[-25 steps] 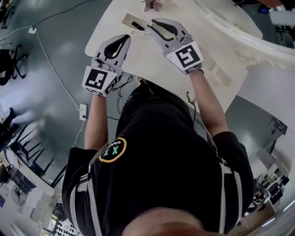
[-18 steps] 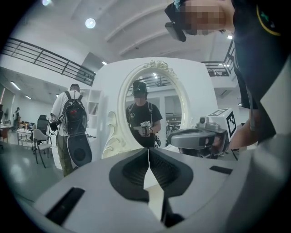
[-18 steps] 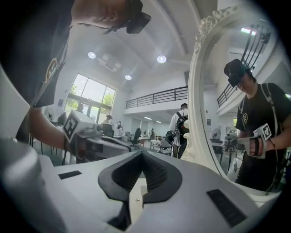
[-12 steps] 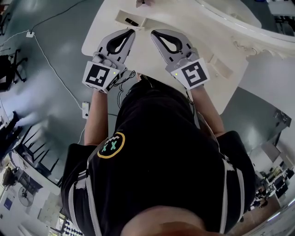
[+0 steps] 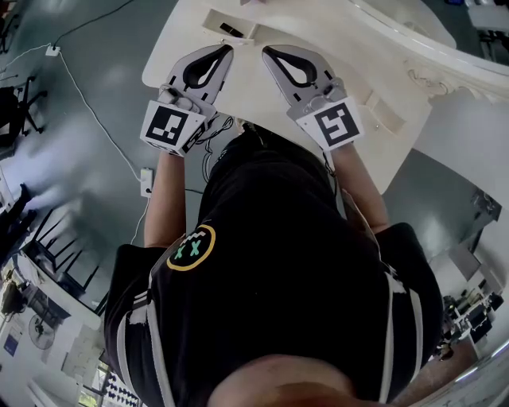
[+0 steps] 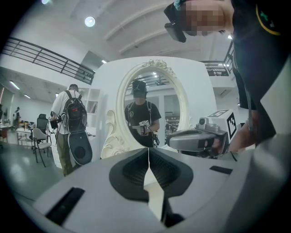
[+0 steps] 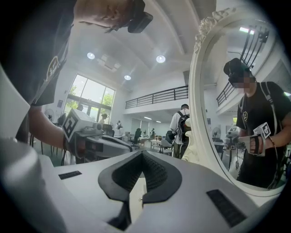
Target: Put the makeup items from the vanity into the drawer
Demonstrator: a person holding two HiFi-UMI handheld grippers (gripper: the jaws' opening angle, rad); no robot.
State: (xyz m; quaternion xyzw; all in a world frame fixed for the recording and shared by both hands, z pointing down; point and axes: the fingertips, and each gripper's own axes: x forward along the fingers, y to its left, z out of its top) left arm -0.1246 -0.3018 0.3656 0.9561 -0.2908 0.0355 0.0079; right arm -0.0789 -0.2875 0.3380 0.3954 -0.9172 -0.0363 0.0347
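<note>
The white table (image 5: 248,99) fills the far part of my head view, and its oval mirror (image 6: 153,86) rises along the right edge. Both tongs sit side by side over the bare top. The left tongs (image 5: 225,52) are clenched on nothing, and the right tongs (image 5: 267,52) are pressed together and empty too. Just beyond their tips is a shallow cream tray (image 5: 213,21), or perhaps the drawer itself; I cannot tell which. In it lies one small dark item (image 5: 231,30), the only likely makeup piece I can find. I judge it light, rigid and probably slick, so I would pinch it across its narrow sides. Nothing blocks the reach, though the tray's rim may crowd a jaw.
</note>
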